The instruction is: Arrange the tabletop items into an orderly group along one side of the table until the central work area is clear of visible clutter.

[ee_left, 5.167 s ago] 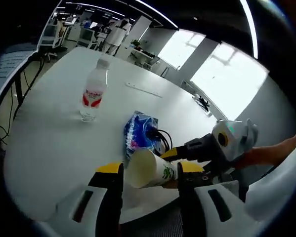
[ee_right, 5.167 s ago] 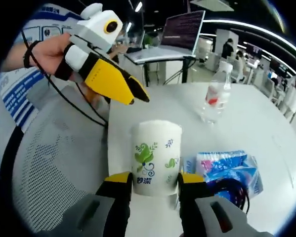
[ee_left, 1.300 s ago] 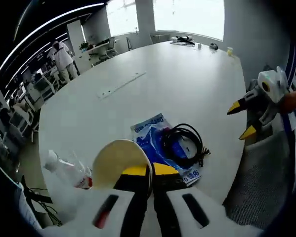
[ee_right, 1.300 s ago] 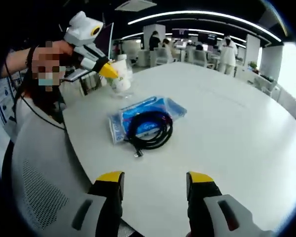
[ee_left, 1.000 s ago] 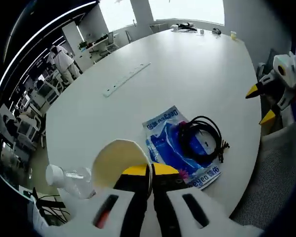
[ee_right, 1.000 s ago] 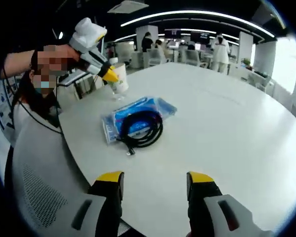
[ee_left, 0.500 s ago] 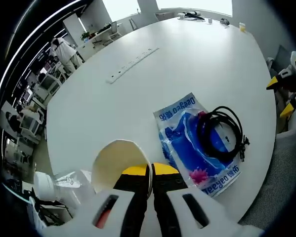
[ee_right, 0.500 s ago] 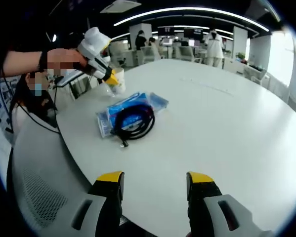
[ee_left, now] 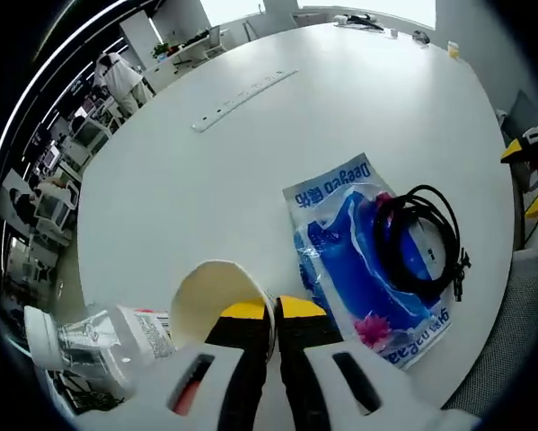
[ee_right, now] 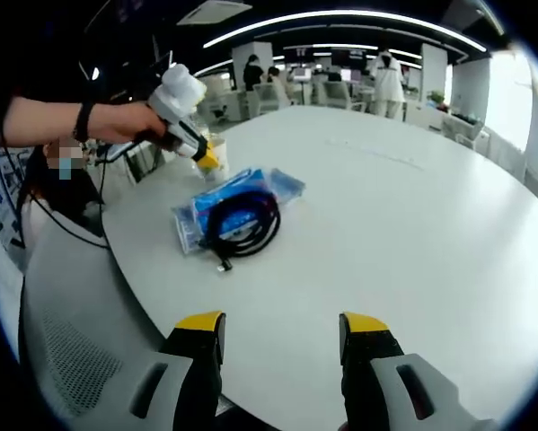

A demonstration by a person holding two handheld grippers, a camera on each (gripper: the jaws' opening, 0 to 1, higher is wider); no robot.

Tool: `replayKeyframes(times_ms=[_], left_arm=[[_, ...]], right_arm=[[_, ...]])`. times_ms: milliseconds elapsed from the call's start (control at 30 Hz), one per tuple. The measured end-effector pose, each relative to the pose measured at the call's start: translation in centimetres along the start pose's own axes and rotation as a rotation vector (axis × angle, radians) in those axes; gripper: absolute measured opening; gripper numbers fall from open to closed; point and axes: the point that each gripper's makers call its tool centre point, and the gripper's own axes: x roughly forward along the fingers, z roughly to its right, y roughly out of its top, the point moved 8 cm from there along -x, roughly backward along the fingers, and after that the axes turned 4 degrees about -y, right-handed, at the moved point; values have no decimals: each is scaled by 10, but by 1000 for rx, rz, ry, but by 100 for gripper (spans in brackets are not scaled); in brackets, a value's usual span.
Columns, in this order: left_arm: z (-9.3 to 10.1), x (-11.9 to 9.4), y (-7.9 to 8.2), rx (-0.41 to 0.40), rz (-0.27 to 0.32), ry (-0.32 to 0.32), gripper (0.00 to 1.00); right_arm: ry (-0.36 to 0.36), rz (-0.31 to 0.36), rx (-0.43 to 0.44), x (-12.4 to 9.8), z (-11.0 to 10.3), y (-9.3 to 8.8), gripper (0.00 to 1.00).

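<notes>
Currently on the white desk: blue packet near the desk's edge, black cable coiled on top of it. Paper cup at the edge beside the packet, its rim pinched by the left tool. Water bottle lying just beside the cup. Right tool spread wide, holding nothing, well apart from the packet.
</notes>
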Motion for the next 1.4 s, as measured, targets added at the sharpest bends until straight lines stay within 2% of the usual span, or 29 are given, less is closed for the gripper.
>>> replayKeyframes(times_ms=[267, 500, 667, 733, 900, 1067, 1400], left_arm=[[-5, 7, -1, -13, -15, -11, 0], [-9, 12, 1, -11, -17, -4, 5], [-12, 10, 1, -5, -2, 16, 10], [-15, 10, 3, 12, 27, 30, 9], [-16, 10, 8, 30, 42, 41, 10], [-12, 10, 10, 60, 34, 51, 15], [-5, -12, 7, 38, 83, 59, 25]], right_arm=[[6, -11, -2, 1, -1, 0, 51], [1, -12, -1, 2, 1, 1, 51], [-1, -13, 1, 3, -1, 4, 50], [1, -17, -1, 5, -2, 4, 50], [9, -19, -5, 7, -5, 5, 50], [10, -19, -2, 8, -7, 6, 50], [10, -20, -8, 11, -7, 8, 50]])
